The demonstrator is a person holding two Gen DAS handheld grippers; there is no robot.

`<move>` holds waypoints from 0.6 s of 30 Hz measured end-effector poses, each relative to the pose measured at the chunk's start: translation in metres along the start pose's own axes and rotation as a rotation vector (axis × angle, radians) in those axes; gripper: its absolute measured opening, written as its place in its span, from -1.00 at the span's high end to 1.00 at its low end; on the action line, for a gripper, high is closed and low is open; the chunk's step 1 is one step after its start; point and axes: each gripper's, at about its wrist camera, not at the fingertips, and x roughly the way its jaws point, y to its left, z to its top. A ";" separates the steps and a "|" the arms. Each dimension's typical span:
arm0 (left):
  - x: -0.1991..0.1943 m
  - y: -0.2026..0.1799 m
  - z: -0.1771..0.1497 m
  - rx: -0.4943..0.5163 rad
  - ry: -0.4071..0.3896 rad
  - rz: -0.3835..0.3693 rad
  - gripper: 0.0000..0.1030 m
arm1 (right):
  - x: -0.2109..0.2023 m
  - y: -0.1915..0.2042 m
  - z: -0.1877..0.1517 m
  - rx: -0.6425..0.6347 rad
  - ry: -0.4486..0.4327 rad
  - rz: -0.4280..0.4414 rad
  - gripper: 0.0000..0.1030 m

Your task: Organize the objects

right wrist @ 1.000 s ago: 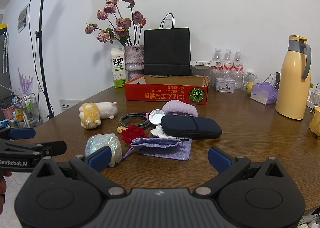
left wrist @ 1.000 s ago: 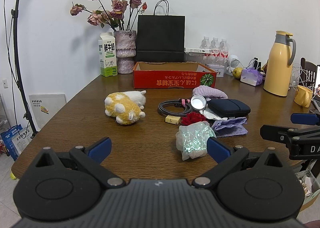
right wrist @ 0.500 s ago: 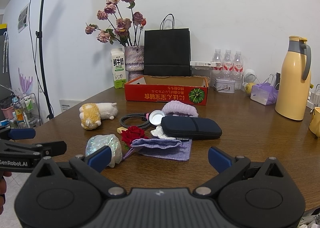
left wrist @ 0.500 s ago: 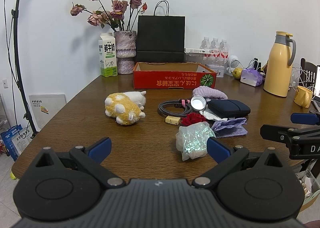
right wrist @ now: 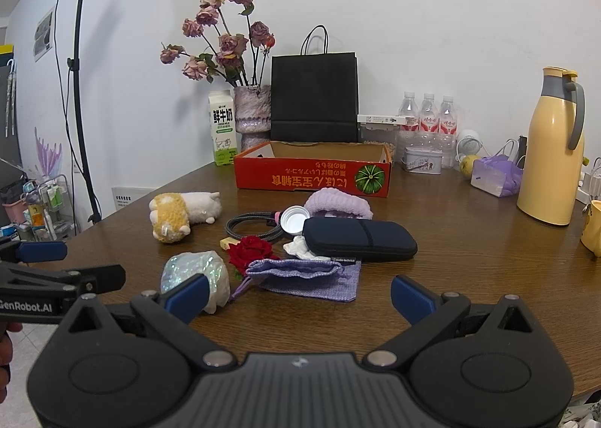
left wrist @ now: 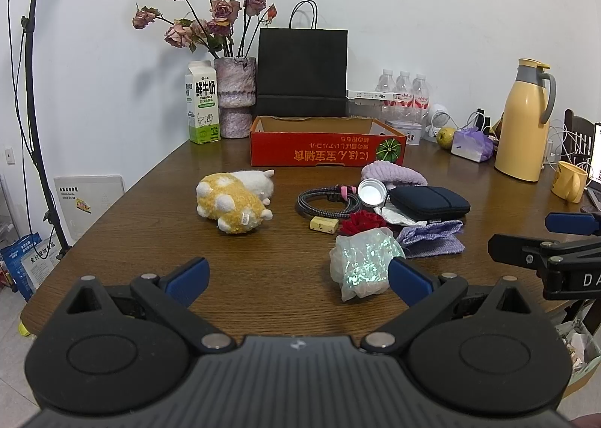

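Observation:
Loose items lie in the middle of the brown table: a yellow and white plush toy (left wrist: 234, 201), a coiled black cable (left wrist: 327, 199), a white lid (left wrist: 372, 192), a dark blue case (left wrist: 429, 201), a lilac knitted band (left wrist: 392, 172), a red fabric rose (right wrist: 252, 250), a purple pouch (right wrist: 311, 276), a small yellow block (left wrist: 323, 224) and an iridescent crumpled bag (left wrist: 360, 262). Behind them stands an open red cardboard box (left wrist: 326, 148). My left gripper (left wrist: 298, 279) is open near the front edge. My right gripper (right wrist: 298, 294) is open too, close to the pouch. Neither holds anything.
Along the wall stand a milk carton (left wrist: 203, 109), a vase of dried roses (left wrist: 234, 105), a black paper bag (left wrist: 301, 73), water bottles (left wrist: 403, 94) and a yellow thermos jug (left wrist: 526, 120). A yellow mug (left wrist: 571, 186) sits at the right edge. A light stand (right wrist: 80, 90) is left of the table.

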 end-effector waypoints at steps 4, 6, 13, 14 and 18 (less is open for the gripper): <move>0.000 0.000 0.000 0.000 0.000 0.000 -1.00 | 0.000 0.000 0.000 0.000 0.000 0.000 -1.00; 0.000 0.000 0.000 0.000 0.000 0.000 -1.00 | 0.000 0.000 0.000 0.000 0.000 0.000 -1.00; 0.006 -0.006 -0.002 0.008 0.007 -0.011 -1.00 | 0.002 -0.002 -0.001 -0.005 -0.001 -0.005 -1.00; 0.009 -0.008 -0.003 0.009 0.012 -0.013 -1.00 | 0.003 -0.003 -0.002 -0.008 -0.001 -0.007 -1.00; 0.020 -0.012 -0.005 0.017 0.036 -0.024 -1.00 | 0.008 -0.007 -0.003 -0.010 0.004 -0.008 -1.00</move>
